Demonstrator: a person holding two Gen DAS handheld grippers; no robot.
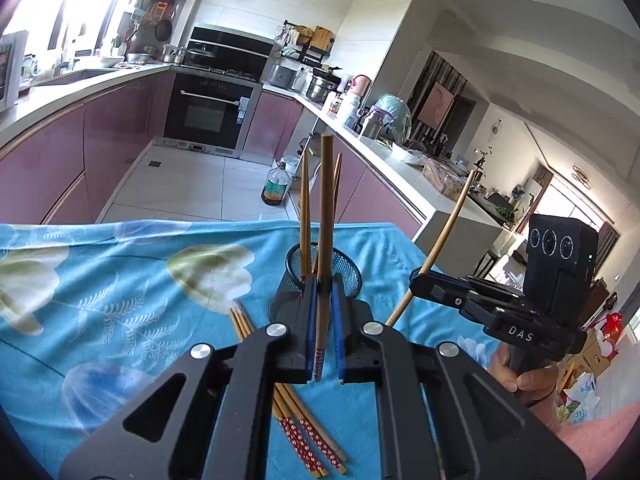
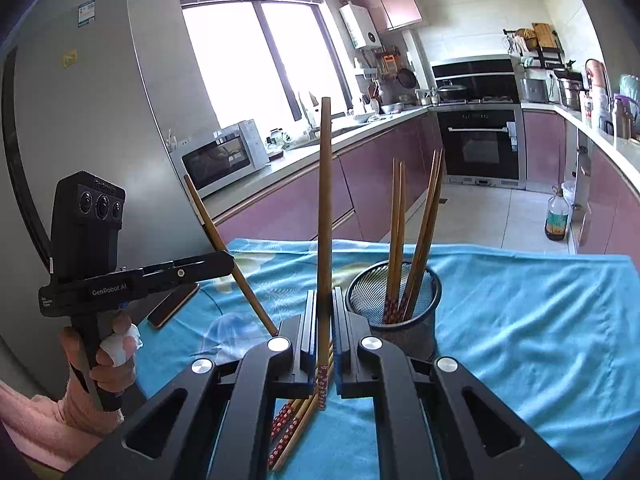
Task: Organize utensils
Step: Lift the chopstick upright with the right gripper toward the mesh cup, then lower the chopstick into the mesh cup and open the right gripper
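Chopsticks fill the left wrist view. The left gripper (image 1: 323, 300) has its jaws clamped together on a single chopstick (image 1: 326, 216), which stands nearly upright between the blue pads, its red patterned end hanging just below the fingers. Right behind the gripper sits a black mesh holder (image 1: 348, 270) on the blue floral cloth (image 1: 120, 288), with a few chopsticks in the holder (image 1: 305, 208) leaning out of its mouth. A loose bundle of chopsticks (image 1: 296, 428) lies flat on the cloth under the gripper, patterned ends toward the camera. To the right, the right gripper (image 1: 418, 278) is seen from the side, its jaws closed on a second chopstick (image 1: 444, 236) that slants up to the right; a hand (image 1: 520, 372) grips its handle, with a pink sleeve below.

From the right wrist view, the right gripper (image 2: 324, 312) pinches its chopstick (image 2: 325, 200) upright between closed jaws, the patterned end reaching down past the fingers. The mesh holder (image 2: 416, 332) stands just to the right of the fingers, holding four chopsticks (image 2: 416, 236) that splay apart toward their tips. The loose bundle (image 2: 294, 428) lies on the cloth (image 2: 520, 320) beneath the gripper. On the left, the left gripper (image 2: 228, 260) is shut on its slanted chopstick (image 2: 224, 248), held up by a hand (image 2: 108, 356). A dark phone (image 2: 172, 306) lies flat on the cloth beneath that gripper.
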